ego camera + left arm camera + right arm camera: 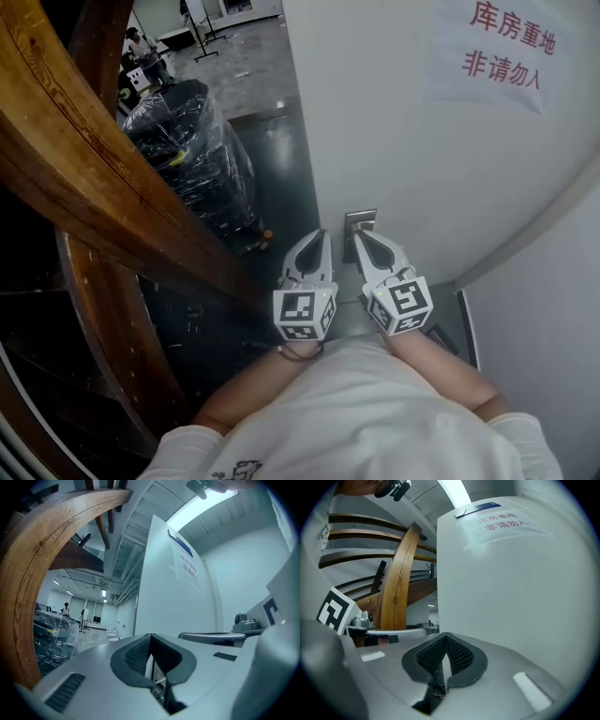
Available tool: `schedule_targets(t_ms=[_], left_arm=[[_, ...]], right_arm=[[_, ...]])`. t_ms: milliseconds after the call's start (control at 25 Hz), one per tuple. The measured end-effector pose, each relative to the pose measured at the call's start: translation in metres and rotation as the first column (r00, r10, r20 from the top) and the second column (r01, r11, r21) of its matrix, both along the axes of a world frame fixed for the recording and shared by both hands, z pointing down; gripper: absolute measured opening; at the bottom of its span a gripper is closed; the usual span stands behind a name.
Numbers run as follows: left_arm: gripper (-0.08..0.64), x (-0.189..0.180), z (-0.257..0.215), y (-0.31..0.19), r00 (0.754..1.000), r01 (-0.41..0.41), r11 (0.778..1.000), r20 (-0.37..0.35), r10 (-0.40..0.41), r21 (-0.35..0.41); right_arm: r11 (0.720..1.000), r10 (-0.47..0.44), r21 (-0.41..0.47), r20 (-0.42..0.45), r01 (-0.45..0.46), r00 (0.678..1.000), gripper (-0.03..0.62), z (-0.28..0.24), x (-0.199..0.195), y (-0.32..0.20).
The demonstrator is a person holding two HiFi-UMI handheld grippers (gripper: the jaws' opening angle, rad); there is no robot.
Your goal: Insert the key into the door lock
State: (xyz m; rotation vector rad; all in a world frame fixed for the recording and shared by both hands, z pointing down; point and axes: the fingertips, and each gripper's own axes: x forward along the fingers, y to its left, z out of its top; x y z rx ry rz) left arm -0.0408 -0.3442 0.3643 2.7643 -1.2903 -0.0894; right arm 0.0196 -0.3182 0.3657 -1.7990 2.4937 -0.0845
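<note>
In the head view, a white door [412, 141] stands ahead of me, with a small metal lock plate [360, 221] on its edge. My left gripper [319, 236] and right gripper [362, 238] are held side by side, pointing level at that edge. The right tip is just below the plate. In the left gripper view, the left gripper [151, 638] has its pads together and nothing shows between them. The right gripper [447, 638] is also shut, with only a thin pale sliver between its pads. No key shows in any view.
A paper notice [497, 47] with red print hangs high on the door. A curved wooden beam [84, 169] runs close on the left. Behind it stands a bundle wrapped in clear plastic [192, 150] on a dark floor. People are far off in the hall.
</note>
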Motion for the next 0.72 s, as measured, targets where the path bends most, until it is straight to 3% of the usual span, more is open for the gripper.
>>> schedule_targets(t_ms=[200, 720], left_arm=[[0.006, 0.001, 0.004, 0.004, 1.000, -0.018, 1.000, 0.008, 0.018, -0.006], [0.006, 0.003, 0.027, -0.001, 0.999, -0.033, 0.998, 0.036, 0.034, -0.045]], right_arm=[[1.000, -0.005, 0.028, -0.035, 0.006, 0.999, 0.002, -0.004, -0.008, 0.002], [0.999, 0.012, -0.032, -0.010, -0.012, 1.000, 0.001, 0.020, -0.009, -0.004]])
